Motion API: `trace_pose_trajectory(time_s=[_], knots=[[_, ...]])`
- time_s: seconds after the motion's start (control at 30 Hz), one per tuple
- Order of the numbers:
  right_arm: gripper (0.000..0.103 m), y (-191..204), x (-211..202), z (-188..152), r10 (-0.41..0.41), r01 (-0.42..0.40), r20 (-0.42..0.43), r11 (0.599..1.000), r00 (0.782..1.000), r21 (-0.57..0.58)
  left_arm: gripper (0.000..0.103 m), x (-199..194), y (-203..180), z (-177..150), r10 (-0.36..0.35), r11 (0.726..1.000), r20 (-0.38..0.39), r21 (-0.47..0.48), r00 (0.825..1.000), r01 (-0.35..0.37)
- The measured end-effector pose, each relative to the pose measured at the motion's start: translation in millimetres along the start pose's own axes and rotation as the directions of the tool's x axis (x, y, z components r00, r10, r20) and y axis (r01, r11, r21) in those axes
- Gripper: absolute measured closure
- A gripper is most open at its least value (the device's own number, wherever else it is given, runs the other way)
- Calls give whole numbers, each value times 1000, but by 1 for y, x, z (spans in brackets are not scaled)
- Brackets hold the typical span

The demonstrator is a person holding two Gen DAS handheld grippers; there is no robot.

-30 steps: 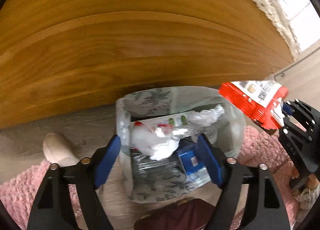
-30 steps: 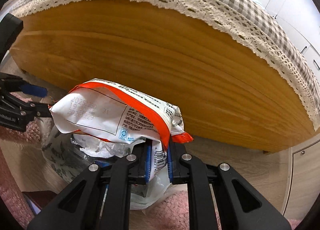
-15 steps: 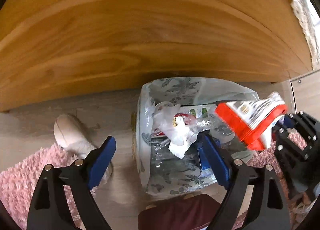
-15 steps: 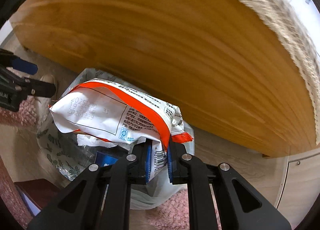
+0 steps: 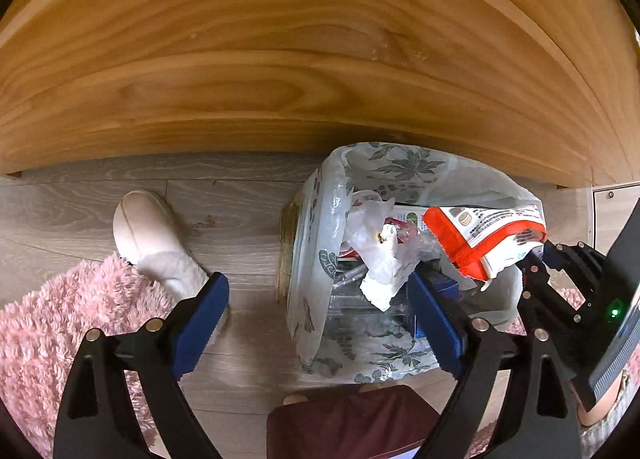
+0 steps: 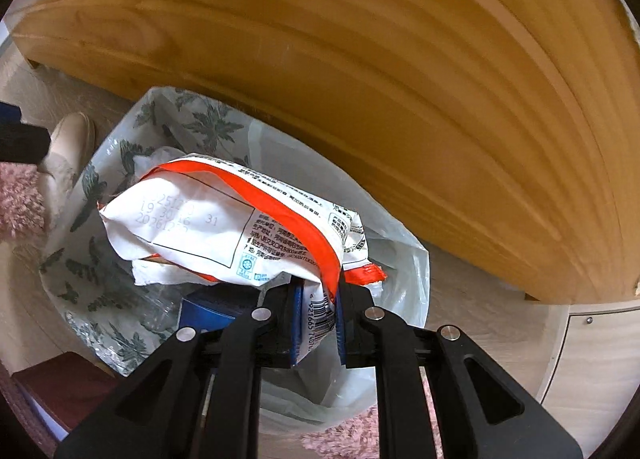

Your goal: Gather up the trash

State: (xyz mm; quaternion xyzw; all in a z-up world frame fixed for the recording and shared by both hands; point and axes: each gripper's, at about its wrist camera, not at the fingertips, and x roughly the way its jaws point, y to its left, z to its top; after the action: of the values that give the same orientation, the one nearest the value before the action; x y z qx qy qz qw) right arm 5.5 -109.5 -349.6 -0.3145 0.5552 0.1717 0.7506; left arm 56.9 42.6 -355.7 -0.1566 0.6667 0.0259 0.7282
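Right gripper (image 6: 316, 325) is clamping a wrapper (image 6: 240, 227) over the bin bag (image 6: 400, 259) — already stuffed, drop still pending — while the left gripper (image 5: 316, 319) is hanging wide, empty.

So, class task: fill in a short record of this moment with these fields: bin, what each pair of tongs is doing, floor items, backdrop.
bin: trash bag with leaf print, already holding wrappers, clear plastic and a blue box
right tongs: shut on a red and white snack packet, held over the bag's mouth
left tongs: open, nothing between them, pointing down beside the bag
floor items: white slipper, pink fluffy rug
backdrop: curved wooden panel behind the bag
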Motion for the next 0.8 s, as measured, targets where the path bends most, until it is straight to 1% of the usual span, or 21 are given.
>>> trace_pose_trajectory(time_s=[0.07,0.17,0.2,0.23,0.27,0.33,0.5,0.57,0.6,0.8], knots=[[83,0,6,0,-2,2,-19,1000,1000,-3,15,1,0,0,-4,1000,-4,3,1000,4],[79,3,12,-2,9,-9,-46,1000,999,-14,15,2,-2,0,-3,1000,-9,10,1000,3],[73,5,13,-2,9,-10,-53,1000,999,-23,15,2,-2,0,-3,1000,-10,11,1000,3],[65,7,15,-2,5,-7,-58,999,998,-35,15,2,-2,0,-1,1000,-10,11,1000,1],[60,7,18,-7,-3,1,-59,999,998,-44,15,2,-3,0,-1,1000,-10,10,1000,1],[34,8,19,-9,-13,10,-61,998,998,-58,15,3,-2,-1,0,1000,-13,7,1000,0],[16,5,19,-13,-17,13,-63,998,998,-62,15,5,-2,-1,-4,1000,-20,5,1000,4],[12,6,19,-14,-26,22,-55,997,998,-73,15,5,-2,-1,-3,1000,-20,8,1000,3],[8,7,20,-14,-29,25,-53,997,998,-76,15,5,-2,-1,-3,1000,-21,6,1000,3],[8,5,22,-17,-22,21,-32,998,999,-55,15,6,-2,-2,-5,1000,-22,11,1000,5]])
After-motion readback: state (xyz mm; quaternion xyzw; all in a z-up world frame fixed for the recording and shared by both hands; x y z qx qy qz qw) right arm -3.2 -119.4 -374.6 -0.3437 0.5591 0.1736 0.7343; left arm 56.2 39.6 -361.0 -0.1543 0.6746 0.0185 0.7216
